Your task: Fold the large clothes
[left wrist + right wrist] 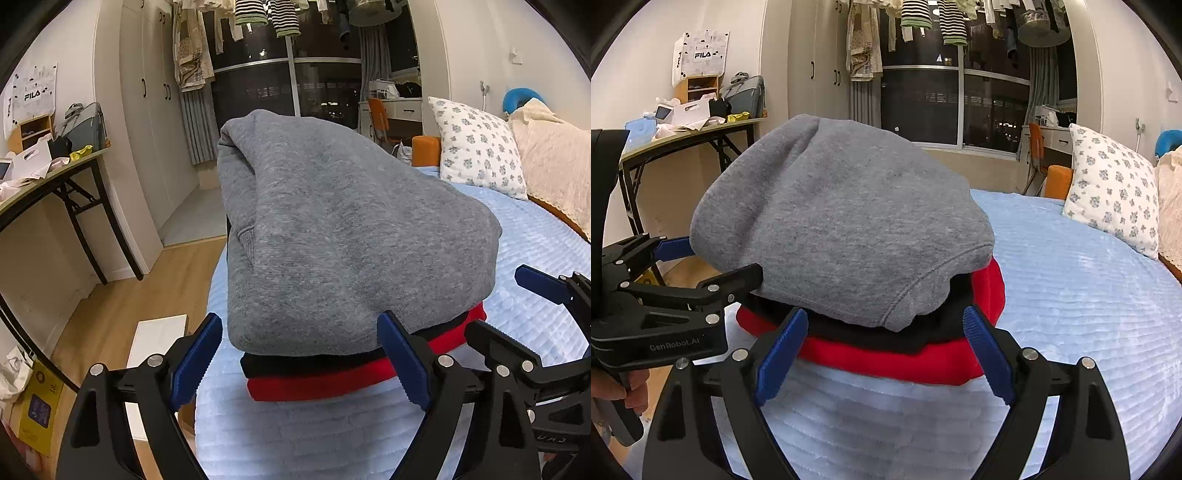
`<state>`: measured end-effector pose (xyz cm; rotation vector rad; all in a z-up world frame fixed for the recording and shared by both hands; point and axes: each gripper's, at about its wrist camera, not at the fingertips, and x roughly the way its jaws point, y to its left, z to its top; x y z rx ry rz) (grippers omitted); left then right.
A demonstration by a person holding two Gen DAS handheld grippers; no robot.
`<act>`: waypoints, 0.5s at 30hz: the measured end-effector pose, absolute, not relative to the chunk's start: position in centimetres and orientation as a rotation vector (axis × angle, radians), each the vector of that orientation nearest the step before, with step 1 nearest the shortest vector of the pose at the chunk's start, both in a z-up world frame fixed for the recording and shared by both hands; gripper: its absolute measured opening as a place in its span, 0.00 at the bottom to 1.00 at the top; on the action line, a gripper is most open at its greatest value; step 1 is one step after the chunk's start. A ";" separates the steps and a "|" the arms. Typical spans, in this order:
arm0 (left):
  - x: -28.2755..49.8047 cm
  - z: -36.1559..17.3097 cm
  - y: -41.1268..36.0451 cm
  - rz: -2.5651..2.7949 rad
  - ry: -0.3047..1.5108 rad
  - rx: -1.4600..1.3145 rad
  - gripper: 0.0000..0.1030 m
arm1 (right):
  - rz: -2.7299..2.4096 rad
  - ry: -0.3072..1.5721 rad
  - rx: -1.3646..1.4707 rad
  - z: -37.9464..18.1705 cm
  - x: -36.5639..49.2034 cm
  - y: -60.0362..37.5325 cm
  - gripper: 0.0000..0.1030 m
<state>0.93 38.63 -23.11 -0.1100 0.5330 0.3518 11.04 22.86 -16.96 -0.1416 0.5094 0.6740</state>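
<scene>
A folded grey sweatshirt [332, 236] lies on top of a stack, over a folded black garment [314, 363] and a folded red garment [332, 384], on the light blue bed cover [535, 251]. My left gripper [301, 360] is open, its blue pads either side of the stack's near edge. My right gripper [882, 354] is open at the stack's near edge too, over the grey sweatshirt [842, 221], black layer [912, 338] and red garment [886, 360]. The left gripper also shows in the right wrist view [713, 258], and the right gripper in the left wrist view [517, 306].
A floral pillow [476, 151] and a cream blanket [554, 158] lie at the head of the bed. A cluttered folding table [55, 177] stands to the left on the wooden floor [122, 306]. A white box [155, 343] sits beside the bed. Laundry [266, 14] hangs overhead.
</scene>
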 end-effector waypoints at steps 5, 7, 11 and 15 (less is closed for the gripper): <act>1.2 -23.3 38.8 0.350 0.531 -0.106 0.87 | 0.662 0.528 -0.133 -17.1 11.4 22.9 0.83; 1.2 -23.3 38.7 0.352 0.529 -0.106 0.88 | 0.655 0.527 -0.126 -17.0 11.6 22.8 0.83; 1.3 -23.3 38.7 0.357 0.526 -0.095 0.88 | 0.646 0.522 -0.112 -16.8 11.8 22.7 0.83; 1.4 -23.3 38.5 0.364 0.522 -0.091 0.88 | 0.644 0.510 -0.112 -16.6 11.9 22.5 0.83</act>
